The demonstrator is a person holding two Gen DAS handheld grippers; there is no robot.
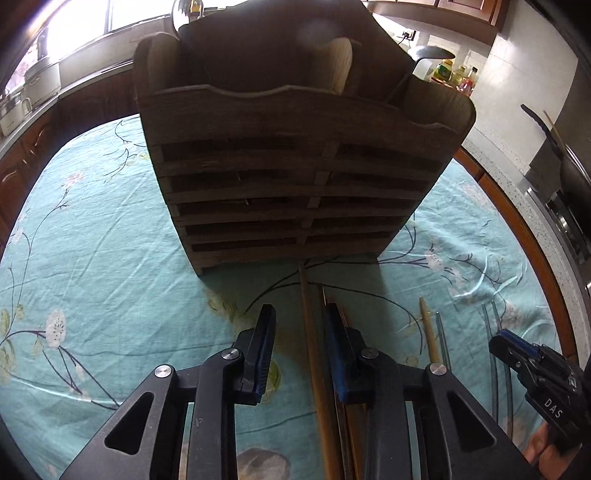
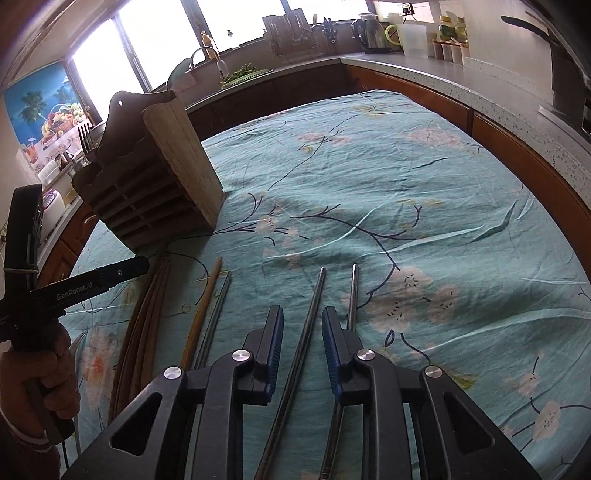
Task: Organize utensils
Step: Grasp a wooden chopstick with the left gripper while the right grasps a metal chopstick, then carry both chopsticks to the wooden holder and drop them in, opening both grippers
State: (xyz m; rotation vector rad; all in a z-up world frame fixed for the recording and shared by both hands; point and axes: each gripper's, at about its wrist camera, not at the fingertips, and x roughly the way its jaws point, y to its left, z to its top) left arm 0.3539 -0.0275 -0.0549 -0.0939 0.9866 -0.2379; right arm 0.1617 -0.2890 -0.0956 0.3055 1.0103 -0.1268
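A slatted wooden utensil holder (image 1: 295, 166) stands on the teal floral tablecloth (image 1: 110, 240), with a fork (image 2: 85, 142) and a spoon (image 2: 176, 74) upright in it. Several chopsticks lie in front of it. My left gripper (image 1: 300, 312) points down with a gap between its jaws. A light wooden chopstick (image 1: 314, 369) runs between them near the right pad, with dark wooden chopsticks (image 1: 347, 321) just beyond. My right gripper (image 2: 303, 312) hangs over a metal chopstick (image 2: 301, 354) that lies between its parted jaws, untouched. A second metal chopstick (image 2: 354, 291) passes under its right finger.
One more wooden chopstick (image 2: 205, 306) and a metal chopstick (image 2: 218, 314) lie between the two grippers. A hand (image 2: 48, 384) holds the left gripper's handle. A kitchen counter (image 2: 424, 70) with a kettle (image 2: 371, 35) and jars curves around the table's far side.
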